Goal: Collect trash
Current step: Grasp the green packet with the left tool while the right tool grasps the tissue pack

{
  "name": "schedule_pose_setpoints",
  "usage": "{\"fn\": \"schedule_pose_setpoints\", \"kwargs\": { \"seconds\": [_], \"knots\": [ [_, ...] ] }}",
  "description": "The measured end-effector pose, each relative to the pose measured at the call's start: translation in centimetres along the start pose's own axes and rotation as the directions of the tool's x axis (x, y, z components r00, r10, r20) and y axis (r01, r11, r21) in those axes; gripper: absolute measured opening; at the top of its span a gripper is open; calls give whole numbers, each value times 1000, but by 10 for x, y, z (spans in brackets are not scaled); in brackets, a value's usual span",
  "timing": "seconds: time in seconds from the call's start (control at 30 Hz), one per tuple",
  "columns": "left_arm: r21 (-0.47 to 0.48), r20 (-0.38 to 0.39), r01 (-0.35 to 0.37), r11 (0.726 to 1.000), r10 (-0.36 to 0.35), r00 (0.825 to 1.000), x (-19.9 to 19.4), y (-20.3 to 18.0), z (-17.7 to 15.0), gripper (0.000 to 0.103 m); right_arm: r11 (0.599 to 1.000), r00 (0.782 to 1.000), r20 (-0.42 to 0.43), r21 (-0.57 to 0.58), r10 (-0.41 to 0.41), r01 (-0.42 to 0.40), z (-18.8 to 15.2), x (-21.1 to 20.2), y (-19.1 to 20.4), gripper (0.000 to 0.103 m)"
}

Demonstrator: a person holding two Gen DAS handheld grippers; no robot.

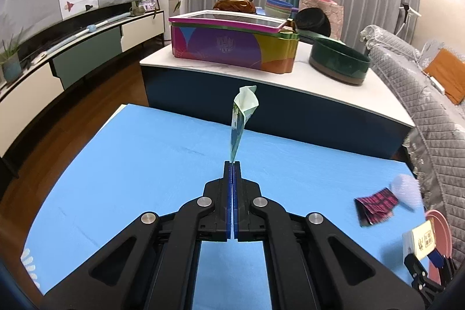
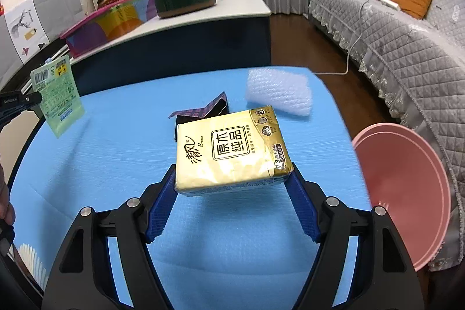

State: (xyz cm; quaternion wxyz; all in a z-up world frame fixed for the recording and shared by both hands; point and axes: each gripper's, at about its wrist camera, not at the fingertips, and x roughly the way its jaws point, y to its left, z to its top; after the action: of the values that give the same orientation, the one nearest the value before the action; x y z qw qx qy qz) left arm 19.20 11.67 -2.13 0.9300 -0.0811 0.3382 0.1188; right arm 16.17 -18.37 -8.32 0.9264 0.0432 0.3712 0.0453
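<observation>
Left gripper (image 1: 232, 163): fingers pressed together, pinching the bottom edge of a thin green-and-white plastic snack wrapper (image 1: 242, 118); wrapper stands up above the blue foam-covered table (image 1: 145, 164).
Right gripper (image 2: 232, 188): spread wide, clamped across the two sides of a yellow-gold plastic-wrapped tissue pack (image 2: 232, 150), held clear above the table.
Bin: pink round plastic basin (image 2: 407, 193), off the table's right edge, by the grey quilted sofa (image 2: 407, 48); both held items well short of it.
Left on table: dark red-patterned folded paper wrapper (image 2: 203, 112), white bubble-wrap piece (image 2: 279, 95), just beside each other at far side.
Handling, green wrapper: likely very light, floppy, slick film; edge pinch works, may flutter or slip.
Handling, tissue pack: likely light, soft, squashy, glossy skin; side grip looks best, firm squeeze needed.
Handling, bubble wrap: probably springy, almost weightless; pinch an edge.
Handling, folded paper: thin, creased; take the raised flap.
</observation>
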Motion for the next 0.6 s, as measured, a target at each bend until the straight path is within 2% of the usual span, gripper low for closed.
{"fn": "schedule_pose_setpoints", "kwargs": {
  "seconds": [0.37, 0.6],
  "knots": [
    [20, 27, 89, 996, -90, 996, -44, -11, -18, 0, 1000, 997, 71, 3, -20, 20, 0, -43, -15, 72],
    [48, 35, 162, 986, -163, 986, -65, -24, -36, 0, 1000, 990, 140, 12, -25, 24, 13, -83, -26, 72]
  ]
}}
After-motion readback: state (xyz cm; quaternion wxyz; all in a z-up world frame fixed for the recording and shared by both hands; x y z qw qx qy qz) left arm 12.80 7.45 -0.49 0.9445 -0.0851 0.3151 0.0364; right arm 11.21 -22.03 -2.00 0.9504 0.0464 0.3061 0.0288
